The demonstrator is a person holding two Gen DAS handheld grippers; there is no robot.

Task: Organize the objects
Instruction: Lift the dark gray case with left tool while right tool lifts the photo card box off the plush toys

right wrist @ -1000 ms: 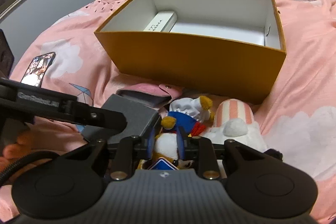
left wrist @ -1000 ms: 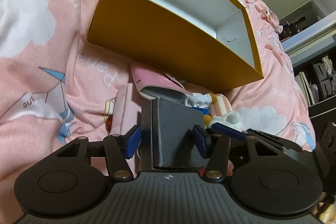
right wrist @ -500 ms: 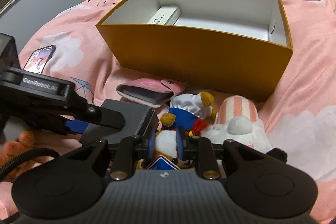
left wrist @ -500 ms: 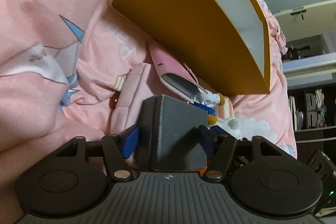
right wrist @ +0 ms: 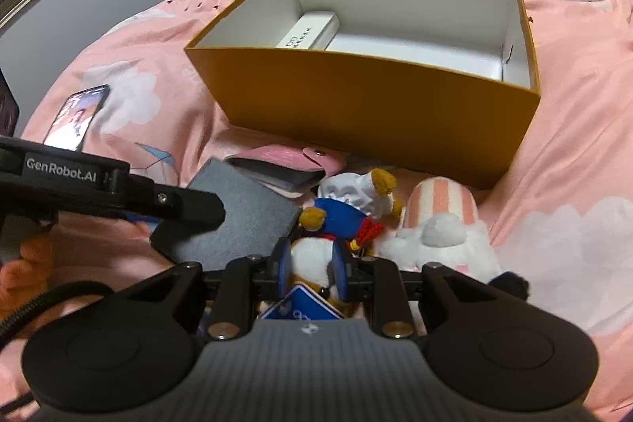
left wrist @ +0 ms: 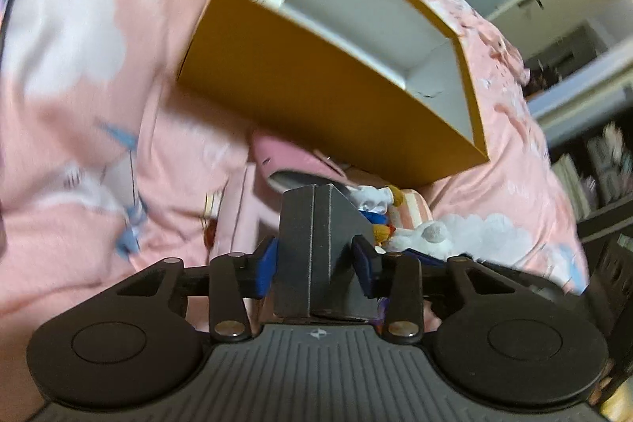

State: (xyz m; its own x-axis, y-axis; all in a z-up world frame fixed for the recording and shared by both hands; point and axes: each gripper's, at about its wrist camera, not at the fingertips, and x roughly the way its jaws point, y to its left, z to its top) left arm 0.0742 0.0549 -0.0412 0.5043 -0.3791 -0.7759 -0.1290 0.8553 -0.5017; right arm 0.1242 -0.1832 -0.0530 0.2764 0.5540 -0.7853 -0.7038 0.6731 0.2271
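My left gripper (left wrist: 316, 262) has a dark grey box (left wrist: 316, 244) between its blue pads; its jaws are closing and the pads press on the box's sides. In the right wrist view the same grey box (right wrist: 245, 208) lies tilted on the pink bedding under a left finger. My right gripper (right wrist: 311, 265) is shut on the white body of a duck plush (right wrist: 348, 208) in a blue shirt. Behind both stands an open orange box (right wrist: 356, 97) with a white carton (right wrist: 312, 30) inside.
A pink wallet (right wrist: 285, 161) lies against the orange box's front wall. A pink-and-white striped plush (right wrist: 439, 224) sits right of the duck. A lit phone (right wrist: 77, 117) rests on the bedding at the left. A hand (right wrist: 23, 263) holds the left gripper.
The left jaws widened around the grey box, then closed in on it; the box now shows a corner edge between the pads. The left view swung upward. The right gripper kept still on the duck.
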